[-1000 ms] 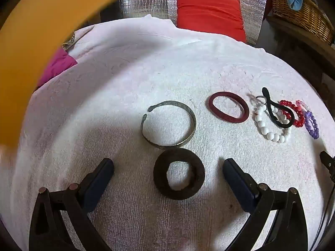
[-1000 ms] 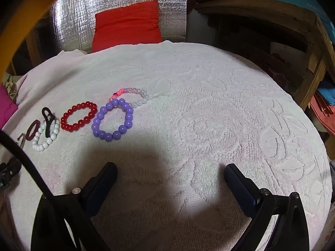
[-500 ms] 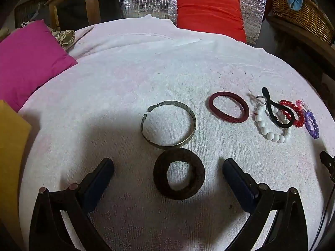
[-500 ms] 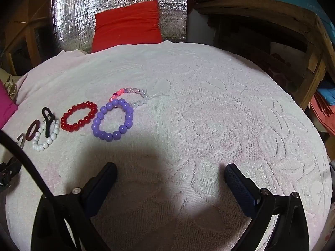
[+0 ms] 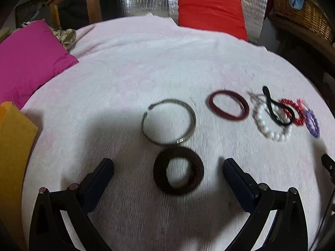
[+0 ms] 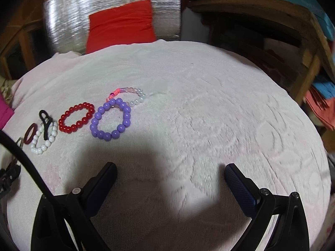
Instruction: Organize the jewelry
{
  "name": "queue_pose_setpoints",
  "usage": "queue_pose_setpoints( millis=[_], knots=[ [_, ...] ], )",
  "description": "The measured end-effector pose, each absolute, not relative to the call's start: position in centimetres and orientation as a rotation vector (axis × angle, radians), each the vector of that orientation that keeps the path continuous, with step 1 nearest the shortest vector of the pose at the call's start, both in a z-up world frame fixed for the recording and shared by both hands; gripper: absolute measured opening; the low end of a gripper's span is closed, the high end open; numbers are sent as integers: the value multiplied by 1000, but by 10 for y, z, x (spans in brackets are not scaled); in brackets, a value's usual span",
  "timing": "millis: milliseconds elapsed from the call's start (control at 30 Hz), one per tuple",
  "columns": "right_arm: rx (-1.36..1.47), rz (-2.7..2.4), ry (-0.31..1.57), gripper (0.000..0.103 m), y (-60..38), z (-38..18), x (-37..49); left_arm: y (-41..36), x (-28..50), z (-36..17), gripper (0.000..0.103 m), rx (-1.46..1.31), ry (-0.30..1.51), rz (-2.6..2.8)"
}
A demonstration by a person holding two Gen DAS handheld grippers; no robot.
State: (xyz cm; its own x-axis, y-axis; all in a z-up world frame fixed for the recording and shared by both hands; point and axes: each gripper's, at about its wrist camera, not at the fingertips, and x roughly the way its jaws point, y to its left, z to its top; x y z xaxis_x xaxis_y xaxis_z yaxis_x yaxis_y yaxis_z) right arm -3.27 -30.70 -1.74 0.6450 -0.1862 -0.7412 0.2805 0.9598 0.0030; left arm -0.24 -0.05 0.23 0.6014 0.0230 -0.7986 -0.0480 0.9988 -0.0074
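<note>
My left gripper (image 5: 168, 164) hangs open just over a brown scrunchie (image 5: 159, 173) that lies between its fingers on the white towel (image 5: 125, 83). Beyond it lie a metal bangle (image 5: 189, 113) and a maroon ring (image 5: 211, 102). To the right are a white bead bracelet (image 5: 272, 135) with a black hair tie (image 5: 270, 104) across it, and a red bead bracelet (image 5: 299, 119). My right gripper (image 6: 170, 167) is open over bare towel. Ahead to its left are a purple bead bracelet (image 6: 95, 123), a red bead bracelet (image 6: 73, 128) and a pink-and-clear bracelet (image 6: 136, 102).
A magenta cushion (image 5: 27, 62) and a yellow flat object (image 5: 12, 146) sit at the towel's left edge. A red cushion (image 5: 209, 10) leans on a silver foil wall behind. A wicker basket (image 5: 303, 14) and wooden shelves (image 6: 272, 31) stand to the right.
The yellow object that covered the upper left of the left wrist view has dropped to the lower left edge. Both grippers have barely moved; the jewelry lies as before.
</note>
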Motion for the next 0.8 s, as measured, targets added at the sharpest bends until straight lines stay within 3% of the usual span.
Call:
queue_pose_setpoints(
  millis=[167, 300, 500, 800],
  knots=[
    [129, -268, 913, 103, -304, -13, -38, 6, -11, 13, 103, -20, 964, 35],
    [107, -258, 975, 103, -296, 6, -40, 5, -33, 54, 103, 37, 843, 85],
    [69, -166, 792, 103, -264, 77, -71, 8, -74, 113, 103, 77, 656, 106],
    [2, -72, 666, 103, -212, 131, -110, 35, -98, 149, 103, 46, 592, 114]
  ],
)
